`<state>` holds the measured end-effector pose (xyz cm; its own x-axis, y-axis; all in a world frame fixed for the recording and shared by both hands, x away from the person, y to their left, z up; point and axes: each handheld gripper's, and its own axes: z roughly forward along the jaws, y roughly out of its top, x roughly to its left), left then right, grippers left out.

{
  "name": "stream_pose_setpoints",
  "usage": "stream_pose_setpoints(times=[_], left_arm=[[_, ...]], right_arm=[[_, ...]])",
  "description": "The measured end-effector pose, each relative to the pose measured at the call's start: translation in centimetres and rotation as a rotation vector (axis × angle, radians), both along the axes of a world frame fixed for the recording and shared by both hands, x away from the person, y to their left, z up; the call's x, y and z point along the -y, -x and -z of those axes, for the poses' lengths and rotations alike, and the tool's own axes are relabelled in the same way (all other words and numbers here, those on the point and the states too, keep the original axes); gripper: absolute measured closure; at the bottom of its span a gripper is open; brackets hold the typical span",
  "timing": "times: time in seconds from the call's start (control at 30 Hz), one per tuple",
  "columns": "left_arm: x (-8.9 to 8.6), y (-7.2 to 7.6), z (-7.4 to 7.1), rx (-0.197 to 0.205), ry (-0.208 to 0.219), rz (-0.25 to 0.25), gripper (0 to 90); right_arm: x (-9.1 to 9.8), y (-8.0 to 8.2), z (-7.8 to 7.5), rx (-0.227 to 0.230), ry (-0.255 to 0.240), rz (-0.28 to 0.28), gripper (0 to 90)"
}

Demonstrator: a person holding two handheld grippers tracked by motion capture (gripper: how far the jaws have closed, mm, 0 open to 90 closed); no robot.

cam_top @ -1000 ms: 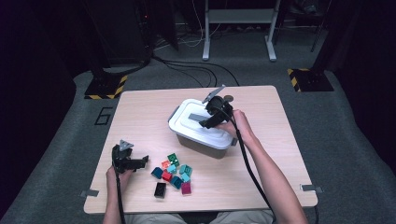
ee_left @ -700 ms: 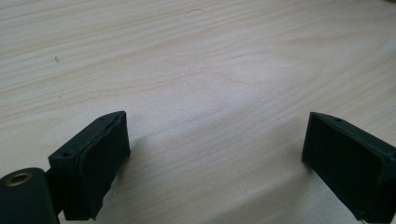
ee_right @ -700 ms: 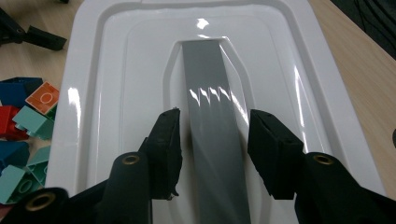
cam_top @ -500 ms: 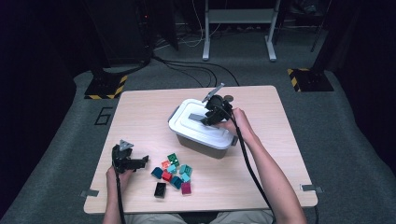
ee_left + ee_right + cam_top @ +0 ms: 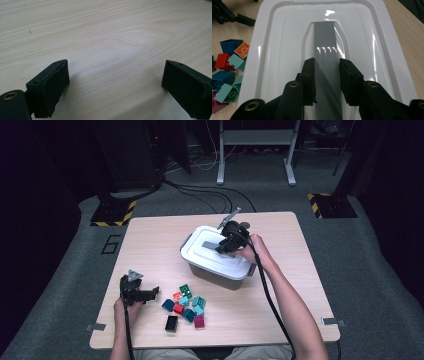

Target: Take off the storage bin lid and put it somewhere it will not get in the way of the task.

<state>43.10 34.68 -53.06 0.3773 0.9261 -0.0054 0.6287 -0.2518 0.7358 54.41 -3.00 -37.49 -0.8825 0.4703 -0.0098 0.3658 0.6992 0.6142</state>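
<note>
On top of the white box point(image 5: 220, 265) at mid-desk point(image 5: 300, 285), the right tool point(image 5: 326, 65) had just been closing its jaws and now clenched the grey lid handle point(image 5: 325, 40), ready to lift; the left tool point(image 5: 115, 77) rested released beside the toy bricks point(image 5: 184, 305)

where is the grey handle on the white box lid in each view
High view: the flat grey handle runs along the white plastic lid at table centre, under the right gripper.
Left gripper view: bare wooden tabletop between open jaws.
Right gripper view: centre, clamped between the black jaws.
Shared landmark: the pile of coloured toy blocks.
</note>
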Motion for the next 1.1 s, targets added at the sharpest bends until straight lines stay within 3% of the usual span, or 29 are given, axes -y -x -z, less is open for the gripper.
stream_pose_setpoints(times=[0.23, 0.47, 0.73, 1.1], left_arm=[[0.0, 0.0, 0.0, 0.0, 0.0, 0.0, 7.2], [0.0, 0.0, 0.0, 0.0, 0.0, 0.0, 7.3], [0.0, 0.0, 0.0, 0.0, 0.0, -0.001, 7.3], [0.0, 0.0, 0.0, 0.0, 0.0, -0.001, 7.3]], right_arm=[[0.0, 0.1, 0.1, 0.021, -0.003, 0.011, 66.7], [0.1, 0.3, 0.0, 0.006, -0.009, 0.024, 66.7], [0.5, 0.3, -0.6, 0.014, -0.021, 0.019, 66.7], [1.2, 0.8, -1.2, 0.022, -0.043, 0.053, 66.7]])
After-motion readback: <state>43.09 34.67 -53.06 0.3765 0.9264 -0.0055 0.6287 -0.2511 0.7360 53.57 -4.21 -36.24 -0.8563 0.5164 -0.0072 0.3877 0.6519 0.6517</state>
